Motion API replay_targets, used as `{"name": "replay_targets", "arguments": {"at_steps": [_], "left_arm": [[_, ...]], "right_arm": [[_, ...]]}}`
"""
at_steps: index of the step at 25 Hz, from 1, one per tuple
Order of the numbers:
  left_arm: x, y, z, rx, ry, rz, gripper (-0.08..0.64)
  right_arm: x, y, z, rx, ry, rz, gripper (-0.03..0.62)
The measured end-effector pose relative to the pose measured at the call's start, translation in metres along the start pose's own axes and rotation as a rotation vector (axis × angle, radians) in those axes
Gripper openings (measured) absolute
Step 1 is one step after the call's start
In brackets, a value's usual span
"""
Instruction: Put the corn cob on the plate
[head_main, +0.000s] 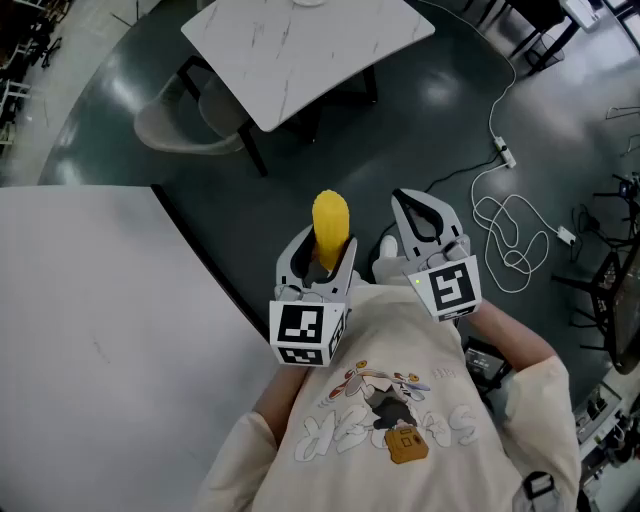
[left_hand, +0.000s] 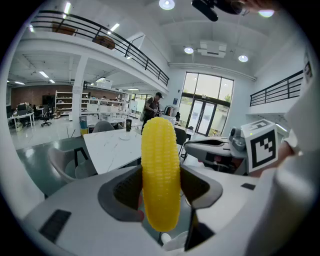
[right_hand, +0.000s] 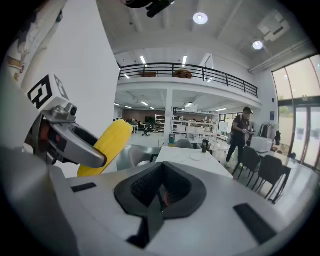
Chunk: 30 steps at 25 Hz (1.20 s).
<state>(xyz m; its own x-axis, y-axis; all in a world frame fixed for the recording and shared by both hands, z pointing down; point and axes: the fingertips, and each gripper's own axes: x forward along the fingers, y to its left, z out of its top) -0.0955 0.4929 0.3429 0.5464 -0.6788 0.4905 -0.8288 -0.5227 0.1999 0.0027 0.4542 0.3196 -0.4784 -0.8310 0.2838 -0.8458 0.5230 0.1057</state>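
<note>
Left gripper (head_main: 322, 262) grasps corn cob (left_hand: 160, 175) upright, aloft | right gripper (right_hand: 161, 192) beside it, clenched empty | I see no plate; placing remains.

Glossy, bumpy plastic-looking corn cob (left_hand: 160, 175)

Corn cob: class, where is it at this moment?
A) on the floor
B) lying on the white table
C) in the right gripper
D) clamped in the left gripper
D: the left gripper view shows the corn cob standing between the jaws of the left gripper, which press its sides.
</note>
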Motion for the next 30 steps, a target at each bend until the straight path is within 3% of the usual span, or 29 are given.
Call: {"name": "replay_targets", "arguments": {"at_steps": [8, 11, 17, 22, 25, 30], "left_arm": [[-0.029, -0.015, -0.025, -0.044, 0.002, -0.011, 0.230], [-0.028, -0.027, -0.030, -0.056, 0.005, -0.014, 0.230], [-0.014, -0.054, -0.028, -0.052, 0.005, -0.002, 0.230], [-0.010, -0.066, -0.034, -0.079, -0.023, 0.072, 0.230], [-0.016, -0.061, -0.040, -0.122, -0.028, 0.135, 0.230], [-0.018, -0.050, -0.040, -0.150, -0.023, 0.179, 0.230]], "right_arm": [[-0.033, 0.024, -0.019, 0.107, 0.057, -0.040, 0.005], [-0.047, 0.022, -0.027, 0.081, 0.064, -0.019, 0.005], [-0.075, 0.002, -0.039, 0.125, 0.054, 0.042, 0.005], [-0.089, -0.007, -0.063, 0.060, 0.094, 0.144, 0.005], [-0.085, -0.016, -0.079, 0.076, 0.104, 0.163, 0.005], [-0.081, -0.015, -0.060, 0.048, 0.067, 0.223, 0.005]]}}
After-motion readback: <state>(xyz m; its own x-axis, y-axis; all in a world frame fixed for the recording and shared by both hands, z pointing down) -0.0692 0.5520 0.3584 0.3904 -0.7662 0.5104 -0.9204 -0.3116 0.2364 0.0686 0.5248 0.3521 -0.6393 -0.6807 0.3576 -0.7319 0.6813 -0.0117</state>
